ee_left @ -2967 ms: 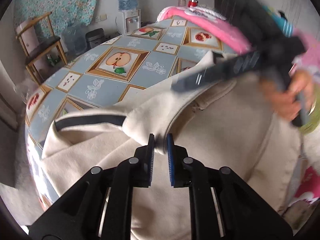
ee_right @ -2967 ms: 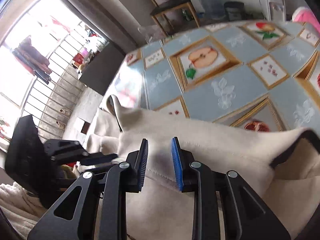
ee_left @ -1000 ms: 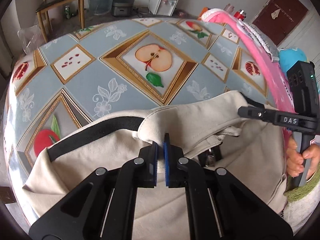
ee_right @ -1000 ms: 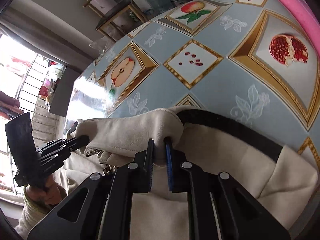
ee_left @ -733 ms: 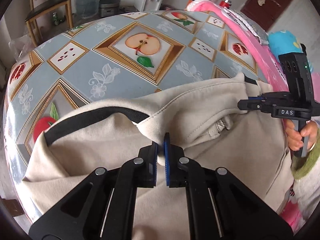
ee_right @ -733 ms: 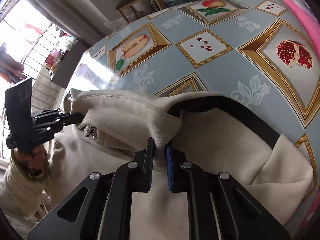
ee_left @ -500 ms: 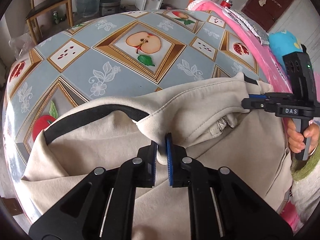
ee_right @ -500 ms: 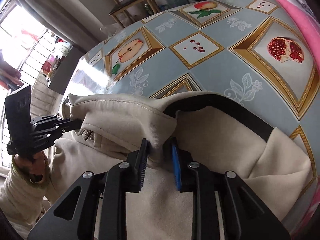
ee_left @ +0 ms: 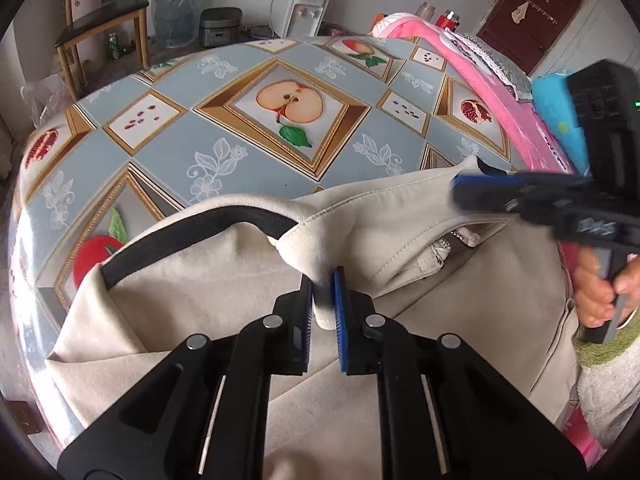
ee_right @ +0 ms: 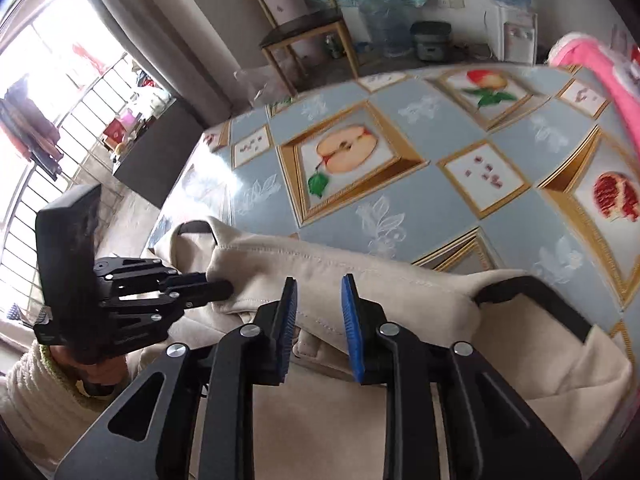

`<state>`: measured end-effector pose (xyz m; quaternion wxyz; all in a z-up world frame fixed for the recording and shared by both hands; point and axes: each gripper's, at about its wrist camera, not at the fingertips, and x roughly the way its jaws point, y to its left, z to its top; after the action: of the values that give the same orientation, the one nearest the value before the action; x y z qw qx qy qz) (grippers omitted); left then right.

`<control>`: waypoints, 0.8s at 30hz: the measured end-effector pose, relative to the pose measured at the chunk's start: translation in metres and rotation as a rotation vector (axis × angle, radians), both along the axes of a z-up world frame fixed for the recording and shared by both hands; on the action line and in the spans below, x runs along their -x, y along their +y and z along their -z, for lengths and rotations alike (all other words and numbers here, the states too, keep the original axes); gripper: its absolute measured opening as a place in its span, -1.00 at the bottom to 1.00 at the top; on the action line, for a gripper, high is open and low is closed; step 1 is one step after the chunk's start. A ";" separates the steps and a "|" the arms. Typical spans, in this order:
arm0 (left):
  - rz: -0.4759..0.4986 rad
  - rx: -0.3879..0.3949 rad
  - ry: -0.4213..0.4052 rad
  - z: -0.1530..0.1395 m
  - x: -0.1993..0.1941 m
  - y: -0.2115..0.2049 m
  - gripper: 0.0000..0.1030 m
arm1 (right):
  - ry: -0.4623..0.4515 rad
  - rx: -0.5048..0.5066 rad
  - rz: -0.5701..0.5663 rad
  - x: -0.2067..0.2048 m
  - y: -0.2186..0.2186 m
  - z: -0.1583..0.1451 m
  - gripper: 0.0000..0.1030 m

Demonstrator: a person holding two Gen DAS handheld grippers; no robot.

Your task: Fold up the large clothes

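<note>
Left gripper point(ee_left: 323, 300) fingers pinched on a fold of the cream garment point(ee_left: 224, 280), likely anchoring that corner. Right gripper point(ee_right: 318, 320) fingers apart, having just narrowed, straddling the folded hem without pressing, probably regripping. Garment lies bunched at the near edge of the fruit-print worktop point(ee_left: 240, 136).

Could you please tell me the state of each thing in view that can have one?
Left tongs: jaws just eased slightly, pinching a fold of the cream jacket.
Right tongs: open, jaws just closing slightly, jacket below them, ungripped.
Cream jacket: rumpled, collar edge folded over.
Door: closed.
</note>
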<state>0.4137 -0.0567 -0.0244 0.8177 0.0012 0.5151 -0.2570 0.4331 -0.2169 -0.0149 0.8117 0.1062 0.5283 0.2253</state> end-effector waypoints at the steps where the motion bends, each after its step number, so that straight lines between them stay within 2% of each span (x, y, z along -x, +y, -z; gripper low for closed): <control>1: -0.010 -0.012 -0.024 -0.005 0.003 0.003 -0.78 | 0.006 -0.006 0.001 0.001 0.000 0.006 -0.65; 4: -0.016 -0.005 -0.131 -0.028 0.018 0.009 -0.78 | -0.002 -0.032 -0.006 0.009 -0.006 0.008 -0.65; 6: 0.026 0.031 -0.151 -0.038 0.025 0.005 -0.78 | -0.011 -0.026 -0.016 0.013 -0.006 0.009 -0.65; 8: 0.083 0.038 -0.138 -0.038 0.027 -0.008 -0.78 | -0.011 -0.029 -0.014 0.013 -0.006 0.009 -0.65; 11: 0.155 -0.043 -0.129 -0.024 0.031 -0.036 -0.78 | -0.006 -0.031 -0.018 0.011 -0.006 0.008 -0.65; 13: 0.158 -0.078 -0.117 -0.016 0.031 -0.047 -0.78 | -0.014 -0.010 -0.042 0.014 -0.004 0.007 -0.65; 15: 0.150 -0.045 -0.100 -0.015 0.031 -0.045 -0.78 | -0.011 0.011 -0.064 0.018 -0.003 0.008 -0.65; 20: 0.141 0.095 -0.123 -0.034 0.032 -0.035 -0.78 | -0.005 0.021 -0.088 0.024 -0.003 0.013 -0.65; 22: 0.103 0.097 -0.115 -0.034 0.023 -0.038 -0.78 | -0.004 0.018 -0.087 0.024 -0.004 0.014 -0.65; 24: 0.082 0.042 -0.079 -0.021 0.010 -0.047 -0.78 | -0.001 0.012 -0.085 0.024 -0.005 0.014 -0.65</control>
<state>0.4039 -0.1039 -0.0031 0.8260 0.0152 0.4765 -0.3007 0.4086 -0.2217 -0.0288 0.8024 0.0785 0.5332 0.2564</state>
